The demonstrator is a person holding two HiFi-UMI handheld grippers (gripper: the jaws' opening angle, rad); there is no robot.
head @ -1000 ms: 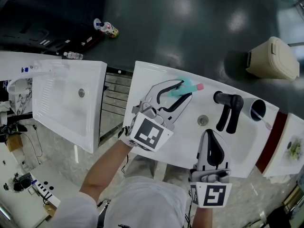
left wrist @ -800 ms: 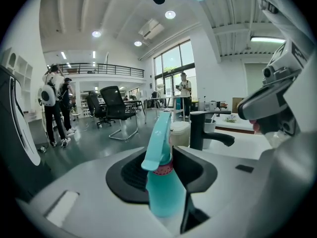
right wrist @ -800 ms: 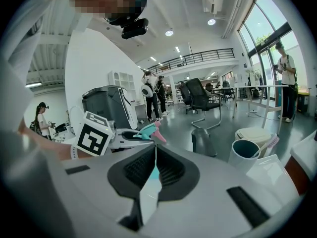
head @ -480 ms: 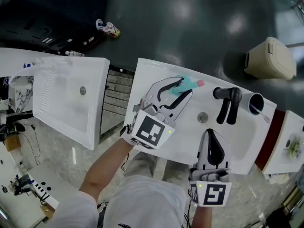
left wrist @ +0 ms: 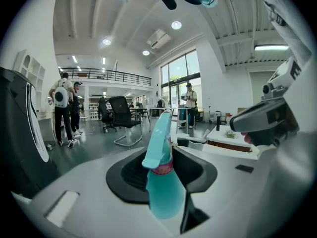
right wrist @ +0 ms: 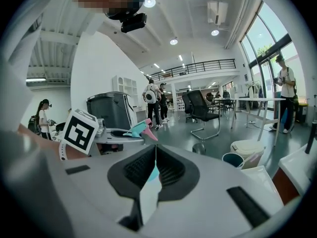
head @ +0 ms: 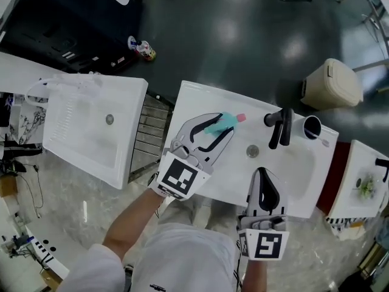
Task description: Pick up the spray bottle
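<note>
The left gripper [head: 226, 124] is clamped on the bottle [left wrist: 164, 192], its jaws partly apart with the teal body and pink collar between the pads. The bottle sits over the sink [head: 194, 102], at about 10 o'clock from the drain [head: 252, 151], nozzle aimed toward 2 o'clock. Whether it is fully clear of the basin I cannot tell from above. The right gripper [head: 262, 173] is at 6 o'clock from the drain, jaws pressed together on nothing.

The main risk, as I judge it, is slip. The body looks smooth and rounded, and the pads meet it near the collar, so the weight below could let it pivot or slide out if the hand tilts or jerks. A drop would land it in the sink or off the near edge. The nozzle also points at the faucet [head: 276, 126], at 1 o'clock from the drain. A swing that way could knock the bottle loose. The right gripper is too far off to steady anything.

How much liquid the bottle holds I cannot tell. The cup [head: 312, 127], at 2 o'clock from the drain just beyond the faucet, holds one thin stick, perhaps a toothbrush. The bin [head: 331, 84], on the floor at 1 o'clock from the cup, has its lid down, contents hidden. A dish [head: 364, 187] at 4 o'clock from the cup carries something small and green.
</note>
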